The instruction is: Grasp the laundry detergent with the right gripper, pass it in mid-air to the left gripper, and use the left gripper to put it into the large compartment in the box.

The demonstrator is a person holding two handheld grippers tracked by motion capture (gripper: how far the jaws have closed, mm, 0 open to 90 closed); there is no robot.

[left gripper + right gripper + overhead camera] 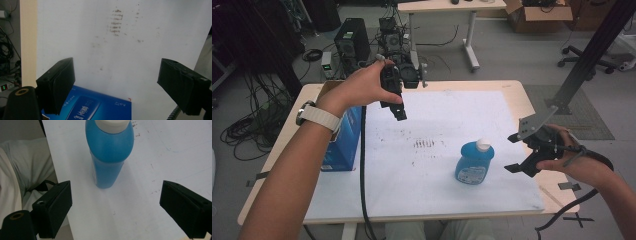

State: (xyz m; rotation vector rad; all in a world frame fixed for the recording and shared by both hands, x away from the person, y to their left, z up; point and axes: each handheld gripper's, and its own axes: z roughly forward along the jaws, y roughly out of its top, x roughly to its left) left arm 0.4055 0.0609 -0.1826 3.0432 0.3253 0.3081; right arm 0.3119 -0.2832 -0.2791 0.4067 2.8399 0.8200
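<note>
Blue bottle [474, 163], white cap, label unreadable; blue box [98, 106] "5.0". Both tongs wide open, empty.

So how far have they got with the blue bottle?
Barely started, it seems. The bottle stands upright on the white mat, capped, untouched. The right gripper is open beside it, aimed at it, probably about to grab it. The left gripper is open too, held above the mat near the blue box. Gripping and moving the bottle are left.

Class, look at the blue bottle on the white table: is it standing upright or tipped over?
Upright. The blue bottle stands on its base on the white table, white cap on top, apart from the open right gripper.
</note>
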